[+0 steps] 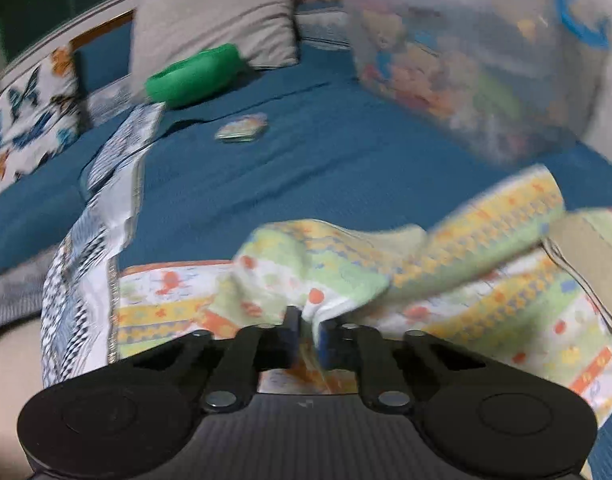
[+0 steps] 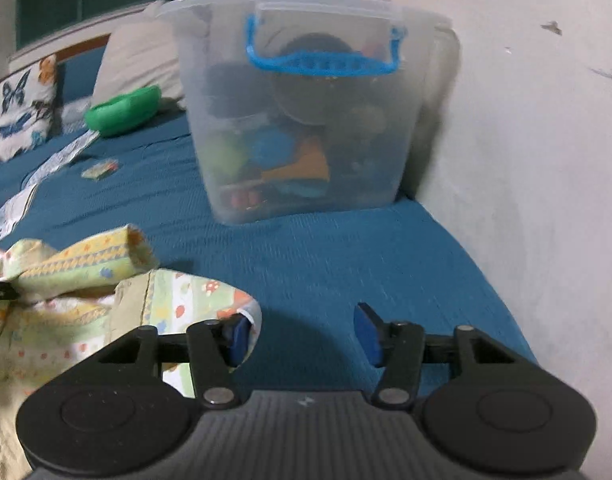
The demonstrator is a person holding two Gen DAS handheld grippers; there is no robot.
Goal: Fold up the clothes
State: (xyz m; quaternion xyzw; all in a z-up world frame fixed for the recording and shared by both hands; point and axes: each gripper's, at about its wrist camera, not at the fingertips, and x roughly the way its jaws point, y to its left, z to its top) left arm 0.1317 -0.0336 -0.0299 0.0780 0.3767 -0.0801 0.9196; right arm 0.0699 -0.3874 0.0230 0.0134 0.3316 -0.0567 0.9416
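Fingers of the left gripper (image 1: 308, 332) pinch the printed garment (image 1: 346, 280); right gripper (image 2: 304, 334) gapes half-wide, empty, hem (image 2: 248, 312) touching its left finger.

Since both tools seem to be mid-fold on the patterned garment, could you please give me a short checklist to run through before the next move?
1. Left tool shut on the patterned garment: ok.
2. Right tool gripping the garment: not ok; it is open, only blue bedspread between its pads.
3. Garment edge near the right tool: ok, beside one pad.
4. Garment flat: not ok, bunched, sleeve folded over.
5. Clear plastic box apart from the garment: ok.
6. Garment's far side: cannot tell.
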